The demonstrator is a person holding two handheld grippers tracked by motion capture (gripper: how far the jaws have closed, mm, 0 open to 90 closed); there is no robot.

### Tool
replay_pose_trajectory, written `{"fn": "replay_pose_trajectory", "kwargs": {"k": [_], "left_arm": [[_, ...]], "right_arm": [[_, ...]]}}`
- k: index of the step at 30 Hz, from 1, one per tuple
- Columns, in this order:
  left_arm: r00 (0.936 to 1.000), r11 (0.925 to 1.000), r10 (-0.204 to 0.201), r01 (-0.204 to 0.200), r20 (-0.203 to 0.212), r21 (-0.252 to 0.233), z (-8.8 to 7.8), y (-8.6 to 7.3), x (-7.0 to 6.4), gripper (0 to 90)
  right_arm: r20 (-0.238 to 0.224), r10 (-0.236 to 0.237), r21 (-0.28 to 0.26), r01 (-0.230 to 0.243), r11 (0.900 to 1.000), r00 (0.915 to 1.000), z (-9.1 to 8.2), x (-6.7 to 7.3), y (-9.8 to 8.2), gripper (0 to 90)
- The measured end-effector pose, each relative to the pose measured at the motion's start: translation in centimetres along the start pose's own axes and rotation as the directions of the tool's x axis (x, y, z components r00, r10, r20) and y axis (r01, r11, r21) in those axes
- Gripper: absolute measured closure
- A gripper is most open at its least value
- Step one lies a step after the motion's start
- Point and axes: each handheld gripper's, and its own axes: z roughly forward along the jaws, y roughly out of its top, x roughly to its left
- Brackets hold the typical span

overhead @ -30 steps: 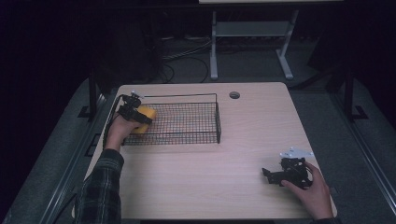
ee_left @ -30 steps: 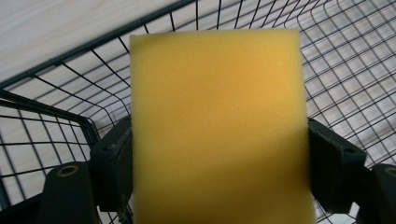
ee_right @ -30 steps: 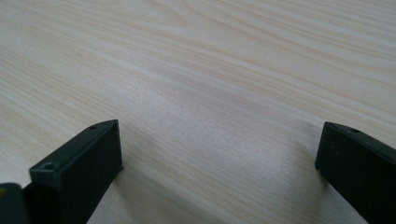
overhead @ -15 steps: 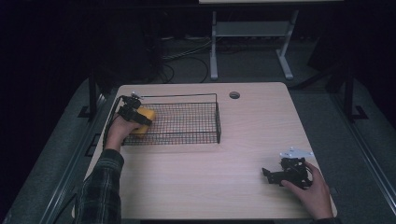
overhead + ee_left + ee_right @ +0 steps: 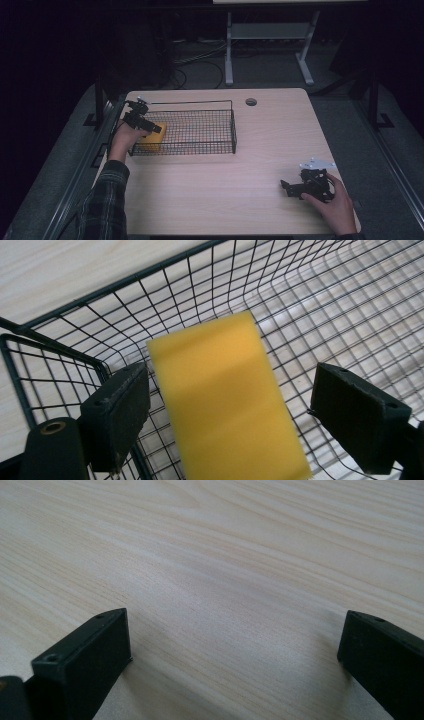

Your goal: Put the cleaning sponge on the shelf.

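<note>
Darkness surrounds a pale wood-grain table (image 5: pixel 240 170), with cables (image 5: pixel 200 60) and the legs of a metal stand (image 5: pixel 265 50) visible on the floor beyond its far edge. On the table's left half sits a black wire basket (image 5: pixel 200 131), one long side running along the table's left-to-right line, and a small round grommet (image 5: pixel 251 102) lies in the tabletop just beyond the basket's far right corner. At the basket's left end, the left gripper (image 5: pixel 150 127), held in the person's left hand (image 5: pixel 122 142) with a plaid sleeve (image 5: pixel 102 205) trailing back toward the near edge, reaches over the rim. Below it, inside the basket's near left corner, is a yellow sponge (image 5: pixel 150 142). In the left gripper view the sponge (image 5: pixel 227 400) appears between the two black jaws, which stand wide apart with clear gaps on both sides of it; its outline is slightly blurred, and the basket's mesh (image 5: pixel 325 305) shows behind and beneath it. Well away from the basket, near the table's near right corner, the right gripper (image 5: pixel 295 187) rests in the person's right hand (image 5: pixel 332 202), pointing left toward the basket's side of the table. In the right gripper view its jaws are spread wide over bare tabletop (image 5: pixel 225 570), holding nothing.
</note>
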Motion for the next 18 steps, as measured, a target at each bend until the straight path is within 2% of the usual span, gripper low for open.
{"fn": "replay_pose_trajectory", "kwargs": {"k": [8, 18], "left_arm": [[0.9999, 0.9996, 0.012, -0.012, 0.012, -0.025, -1.6, -0.2, -0.5, 15.6], [0.9989, 0.9975, 0.039, -0.037, 0.025, -0.061, -3.6, -1.8, -1.9, 15.6]], "right_arm": [[-0.001, 0.0, 0.0, 0.0, 1.0, 1.0, 0.0, 0.0, 0.0, 0.0], [-0.006, -0.005, 0.0, 0.005, 1.0, 1.0, 0.2, 0.0, 0.2, 0.0]]}}
